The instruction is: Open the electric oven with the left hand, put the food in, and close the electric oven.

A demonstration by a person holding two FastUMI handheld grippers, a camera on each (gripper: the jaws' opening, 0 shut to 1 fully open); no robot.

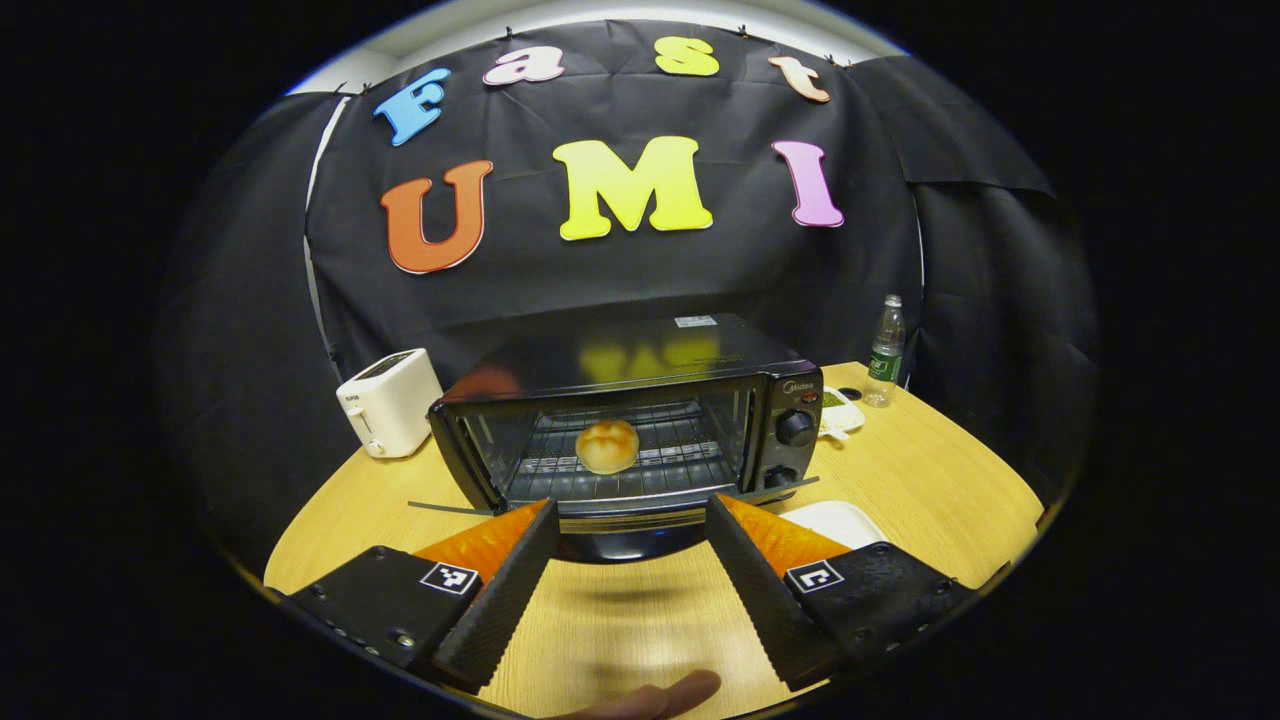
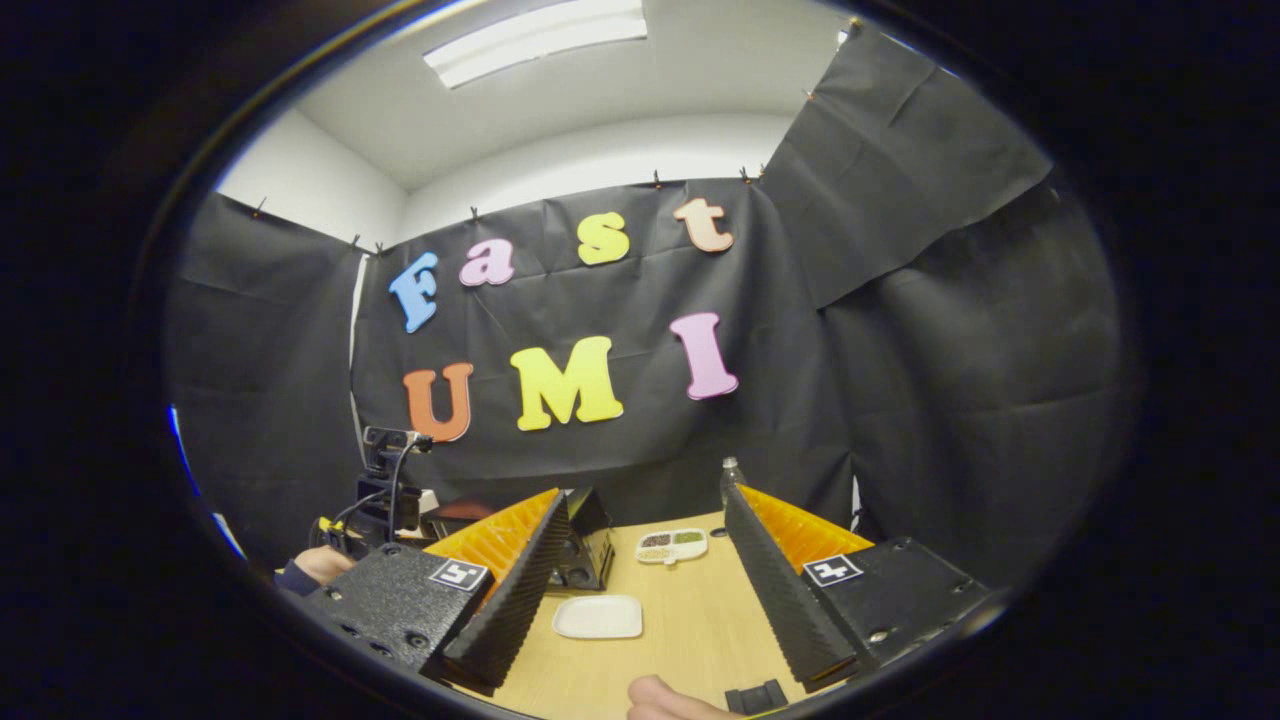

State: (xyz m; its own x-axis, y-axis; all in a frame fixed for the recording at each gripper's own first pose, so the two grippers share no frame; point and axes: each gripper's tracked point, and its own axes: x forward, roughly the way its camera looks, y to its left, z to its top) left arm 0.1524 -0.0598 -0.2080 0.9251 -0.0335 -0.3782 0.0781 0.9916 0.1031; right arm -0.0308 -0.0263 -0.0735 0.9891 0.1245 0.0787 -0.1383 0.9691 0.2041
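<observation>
Black metal electric oven (image 1: 640, 420) straight ahead of the left gripper (image 1: 630, 520), just past its fingertips, on the wooden table (image 1: 930, 480). Door down and open, seen edge-on at the finger ends. Round golden bun (image 1: 607, 446) on the wire rack inside, centred between the two fingers. Brand word printed above the two knobs (image 1: 796, 428), right of the right finger; too small to read surely. Small silver sticker on the oven top, unreadable. Left gripper spread wide, holding nothing. White toaster (image 1: 388, 402) beyond the left finger, tiny dark wording illegible. Clear bottle (image 1: 885, 352) with green label far right; divided snack dish (image 1: 838, 408) beside the oven; white plate (image 1: 835, 520) behind the right finger.

Right gripper (image 2: 640, 580) likewise wide apart, empty, raised above the table. White plate (image 2: 598, 616) between its fingers, snack dish (image 2: 672, 545) farther ahead, oven corner (image 2: 585, 545) by its left finger.
</observation>
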